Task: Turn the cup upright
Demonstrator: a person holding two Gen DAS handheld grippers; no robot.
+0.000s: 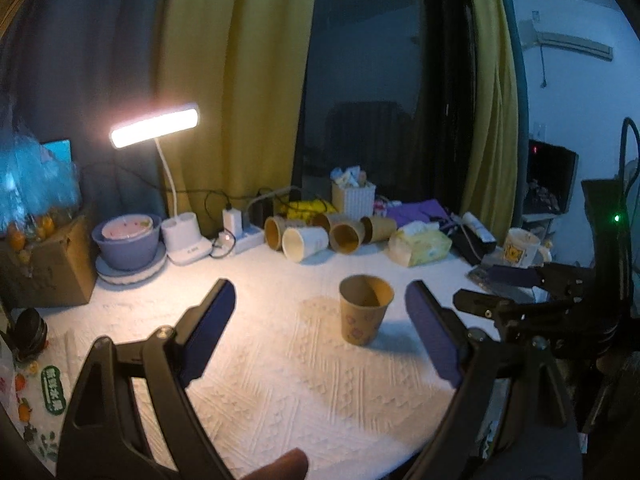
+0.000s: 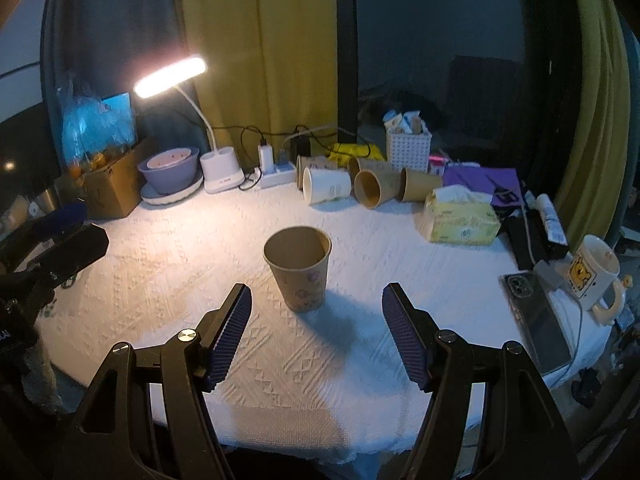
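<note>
A brown paper cup (image 1: pixel 364 308) with purple prints stands upright, mouth up, on the white textured tablecloth (image 1: pixel 280 360). It also shows in the right wrist view (image 2: pixel 300 268). My left gripper (image 1: pixel 320 300) is open and empty, and the cup stands just ahead between its fingers, nearer the right one. My right gripper (image 2: pixel 316 300) is open and empty, with the cup just beyond its fingertips, apart from both. The right gripper also shows at the right edge of the left wrist view (image 1: pixel 516 280).
Several paper cups (image 2: pixel 344 184) lie on their sides at the back of the table. Near them are a lit desk lamp (image 2: pixel 172 76), a purple bowl (image 2: pixel 168 168), a tissue pack (image 2: pixel 460 216), a white basket (image 2: pixel 408 144), a phone (image 2: pixel 536 320) and a mug (image 2: pixel 596 276).
</note>
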